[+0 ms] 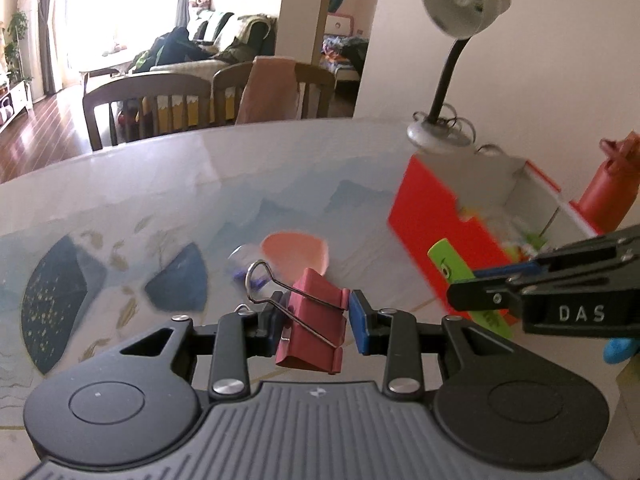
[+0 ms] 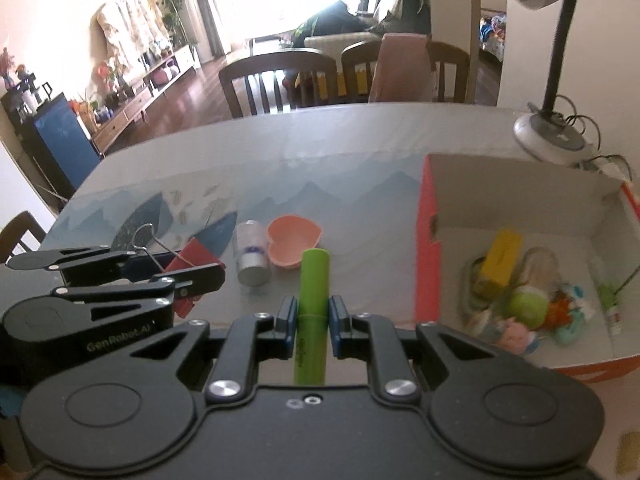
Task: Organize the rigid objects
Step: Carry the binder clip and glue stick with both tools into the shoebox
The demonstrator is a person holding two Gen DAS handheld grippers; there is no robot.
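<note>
My left gripper [image 1: 316,320] is shut on a red binder clip [image 1: 316,320], its wire handle sticking out to the upper left. Seen from the right wrist, that clip [image 2: 196,258] and the left gripper [image 2: 176,276] hang at the left above the table. My right gripper [image 2: 314,316] is shut on a green highlighter [image 2: 314,292], held upright between the blue pads. In the left wrist view the highlighter [image 1: 448,264] and right gripper [image 1: 480,284] float before the red box [image 1: 432,208]. The open box [image 2: 426,240] holds several small toys.
A pink heart-shaped dish [image 2: 294,242] and a white cylinder [image 2: 252,254] lie on the patterned table [image 2: 320,184]. A desk lamp [image 2: 550,136] stands behind the box, a red bottle [image 1: 612,188] beside it. Chairs line the far table edge.
</note>
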